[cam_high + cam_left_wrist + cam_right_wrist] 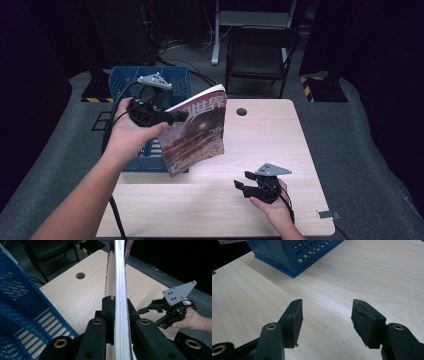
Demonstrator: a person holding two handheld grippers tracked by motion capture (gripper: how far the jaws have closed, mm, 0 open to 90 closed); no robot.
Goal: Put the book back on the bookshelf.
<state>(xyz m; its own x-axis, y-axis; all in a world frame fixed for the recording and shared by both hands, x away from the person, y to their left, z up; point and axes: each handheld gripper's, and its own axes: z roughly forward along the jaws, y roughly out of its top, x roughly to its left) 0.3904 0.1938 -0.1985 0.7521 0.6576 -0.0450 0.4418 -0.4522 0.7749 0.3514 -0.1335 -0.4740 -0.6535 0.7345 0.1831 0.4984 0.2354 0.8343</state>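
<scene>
A magazine (197, 131) with a reddish-brown cover hangs in the air above the table's left half, standing on edge. My left gripper (177, 116) is shut on its left edge; in the left gripper view the page edges (117, 285) run up between the two black jaws, which clamp them. The blue plastic basket (127, 85) stands just behind and left of the magazine. My right gripper (241, 183) rests low over the table near the front right, open, with bare wood between its fingers (293, 317). In the left gripper view the right gripper (147, 310) sits at the right.
The light wooden table (260, 145) has a round cable hole (241, 111) near its far edge. A dark folding chair (260, 52) stands behind the table. The basket's corner (287, 255) lies ahead of the right gripper. Grey floor surrounds the table.
</scene>
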